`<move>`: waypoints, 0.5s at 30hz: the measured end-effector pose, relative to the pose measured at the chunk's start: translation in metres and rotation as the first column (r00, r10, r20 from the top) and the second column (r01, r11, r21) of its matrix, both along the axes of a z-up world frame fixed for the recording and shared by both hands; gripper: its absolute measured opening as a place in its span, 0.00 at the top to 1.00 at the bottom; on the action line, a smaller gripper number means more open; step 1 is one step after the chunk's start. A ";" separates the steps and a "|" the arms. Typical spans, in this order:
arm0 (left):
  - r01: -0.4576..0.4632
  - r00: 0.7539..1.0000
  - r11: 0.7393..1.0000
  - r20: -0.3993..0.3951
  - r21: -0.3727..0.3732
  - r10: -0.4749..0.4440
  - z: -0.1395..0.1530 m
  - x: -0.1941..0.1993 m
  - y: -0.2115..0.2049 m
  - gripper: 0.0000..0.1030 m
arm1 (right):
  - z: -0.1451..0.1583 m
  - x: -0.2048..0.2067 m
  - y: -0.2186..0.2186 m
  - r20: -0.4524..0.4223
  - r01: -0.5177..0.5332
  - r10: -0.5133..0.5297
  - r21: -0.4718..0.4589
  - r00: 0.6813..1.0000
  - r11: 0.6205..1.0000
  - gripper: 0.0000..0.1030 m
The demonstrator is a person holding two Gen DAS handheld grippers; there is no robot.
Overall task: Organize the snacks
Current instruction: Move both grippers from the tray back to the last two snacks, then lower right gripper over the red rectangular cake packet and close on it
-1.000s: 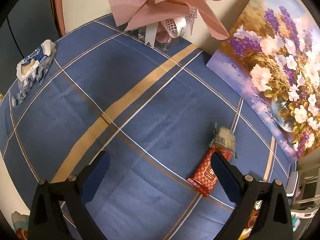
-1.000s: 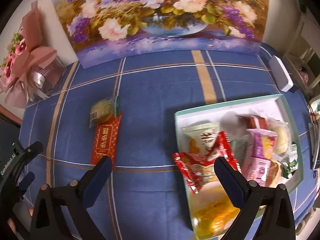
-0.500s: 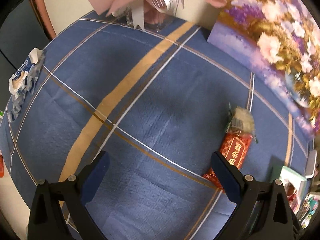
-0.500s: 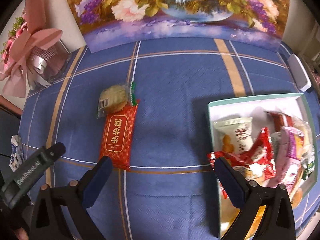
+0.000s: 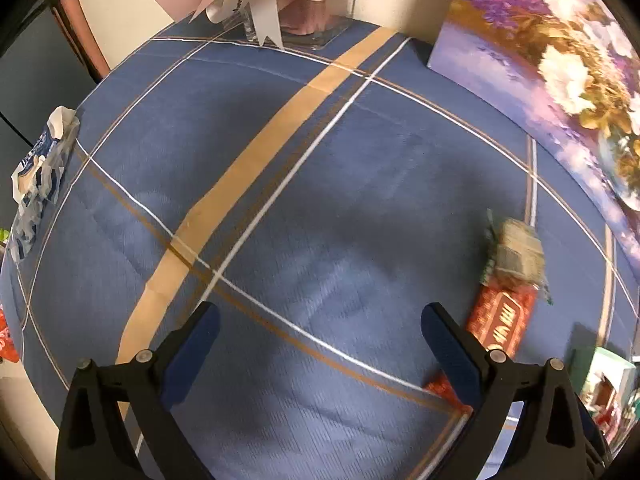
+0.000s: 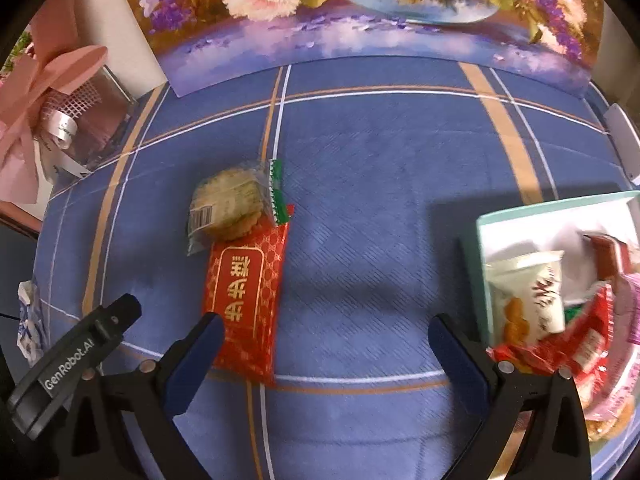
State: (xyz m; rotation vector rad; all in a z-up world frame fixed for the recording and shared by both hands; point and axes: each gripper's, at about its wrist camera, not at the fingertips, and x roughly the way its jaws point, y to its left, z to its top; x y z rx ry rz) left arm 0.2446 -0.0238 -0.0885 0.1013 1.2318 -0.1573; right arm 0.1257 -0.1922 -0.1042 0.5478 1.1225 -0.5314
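A red snack packet (image 6: 245,304) with gold characters lies on the blue tablecloth, and a clear-wrapped round cake (image 6: 228,212) touches its far end. Both show at the right of the left wrist view, the red packet (image 5: 502,322) and the cake (image 5: 516,252). My right gripper (image 6: 326,332) is open and empty above the cloth, its left finger over the packet's near corner. A mint-rimmed white box (image 6: 486,224) at the right holds several snack packets. My left gripper (image 5: 318,320) is open and empty, left of the red packet. It appears in the right wrist view (image 6: 76,360).
A flower painting (image 6: 360,12) leans against the wall at the back. A pink bouquet in a clear holder (image 6: 68,116) stands at the back left. A crumpled blue-white wrapper (image 5: 38,168) lies at the table's left edge. A white device (image 6: 622,136) sits at the far right.
Both grippers have moved closer to the table and toward the red packet and cake, which now look larger. The box has slid to the right edge of the right wrist view.
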 end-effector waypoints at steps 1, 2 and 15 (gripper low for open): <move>-0.003 1.000 1.000 0.003 0.007 0.003 -0.003 0.003 0.001 0.02 | -0.004 0.003 0.000 0.000 -0.002 0.002 0.003 1.000 1.000 0.00; -0.005 1.000 1.000 0.005 0.012 0.005 -0.004 0.005 0.001 0.02 | -0.007 0.006 0.000 0.000 -0.004 0.004 0.008 1.000 1.000 0.00; -0.074 0.997 0.997 0.023 0.009 0.074 -0.017 0.027 0.021 0.02 | -0.024 0.046 0.028 -0.035 -0.092 0.089 -0.080 0.995 0.993 0.00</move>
